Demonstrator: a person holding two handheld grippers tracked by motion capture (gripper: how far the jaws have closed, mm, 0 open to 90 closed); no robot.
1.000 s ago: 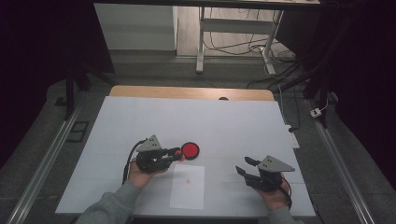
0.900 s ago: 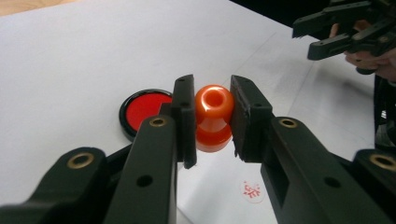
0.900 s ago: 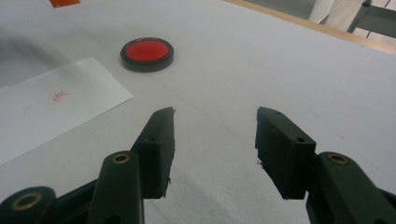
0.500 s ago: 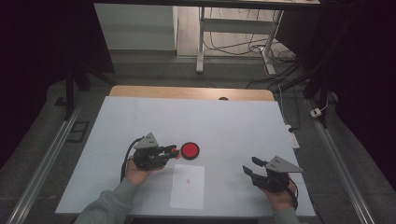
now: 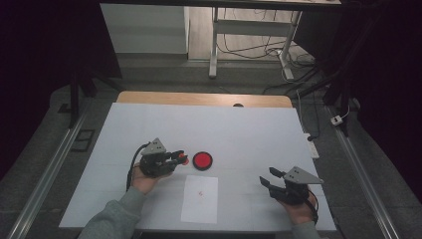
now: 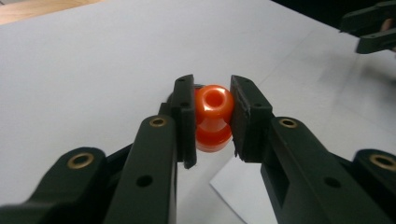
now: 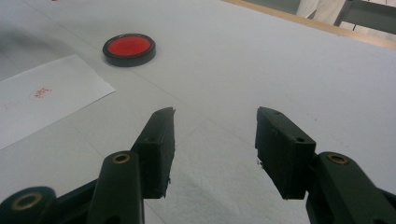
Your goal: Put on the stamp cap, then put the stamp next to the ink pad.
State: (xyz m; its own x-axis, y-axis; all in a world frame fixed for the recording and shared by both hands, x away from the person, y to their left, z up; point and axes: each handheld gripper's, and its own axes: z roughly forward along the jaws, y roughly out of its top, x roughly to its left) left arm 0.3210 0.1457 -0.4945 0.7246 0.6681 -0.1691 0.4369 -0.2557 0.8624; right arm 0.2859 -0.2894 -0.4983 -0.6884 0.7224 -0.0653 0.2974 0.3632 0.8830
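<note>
Left claw [image 6: 212,116] clenched on orange stamp [image 6: 213,116] beside ink pad [image 5: 202,160] — right claw [image 7: 212,154] released, near table edge [image 5: 328,229].

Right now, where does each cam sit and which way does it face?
High view: above the person's side, looking forward and down at the white table; both forearms and tongs show.
Left gripper view: on the left tongs, looking along jaws clamped on an orange stamp.
Right gripper view: on the open right tongs, facing the red ink pad, shared with the high view.

Orange stamp [image 6: 213,116], red-and-black ink pad [image 5: 202,160]
</note>
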